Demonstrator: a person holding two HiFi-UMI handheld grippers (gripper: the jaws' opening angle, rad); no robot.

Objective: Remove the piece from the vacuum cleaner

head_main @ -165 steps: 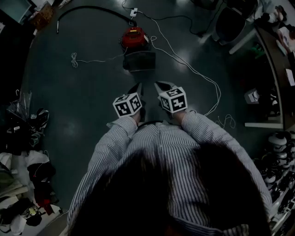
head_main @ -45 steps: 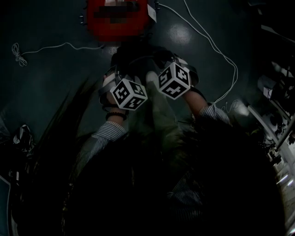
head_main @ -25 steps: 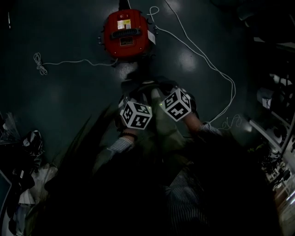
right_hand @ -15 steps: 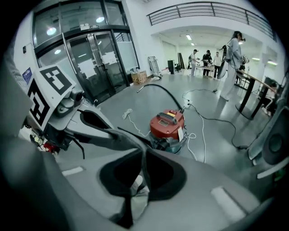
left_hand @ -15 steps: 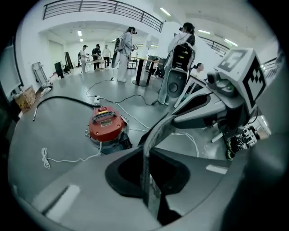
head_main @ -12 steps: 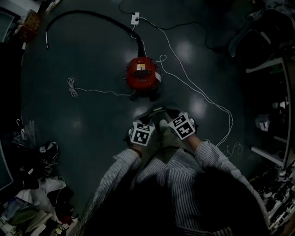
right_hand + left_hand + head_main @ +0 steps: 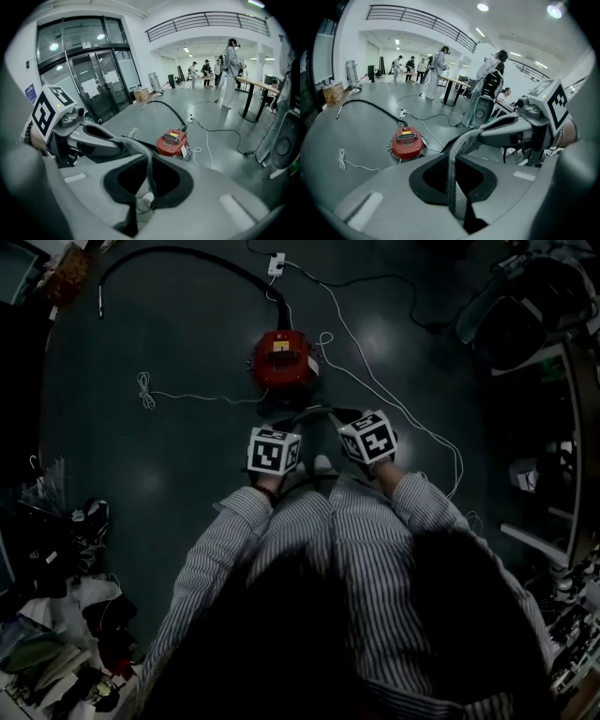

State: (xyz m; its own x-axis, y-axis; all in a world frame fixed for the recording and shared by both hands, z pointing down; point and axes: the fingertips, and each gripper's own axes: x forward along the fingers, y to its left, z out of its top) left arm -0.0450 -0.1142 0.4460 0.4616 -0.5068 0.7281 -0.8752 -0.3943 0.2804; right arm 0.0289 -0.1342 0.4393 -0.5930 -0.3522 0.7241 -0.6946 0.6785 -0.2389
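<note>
Risen since before, the left tongs [image 7: 453, 164] and right tongs [image 7: 146, 180] each pinch the rim of the dark piece [image 7: 461, 140], held clear below the red vacuum cleaner [image 7: 283, 359] at upper centre.

A dark strip [image 7: 133, 143] between right gripper's [image 7: 149, 180] fingers [image 7: 225, 187] (red vacuum cleaner [image 7: 171, 142] beyond)

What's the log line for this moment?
left gripper: shut on piece | right gripper: shut on piece | piece: held between both, apart from vacuum cleaner | vacuum cleaner: on floor
</note>
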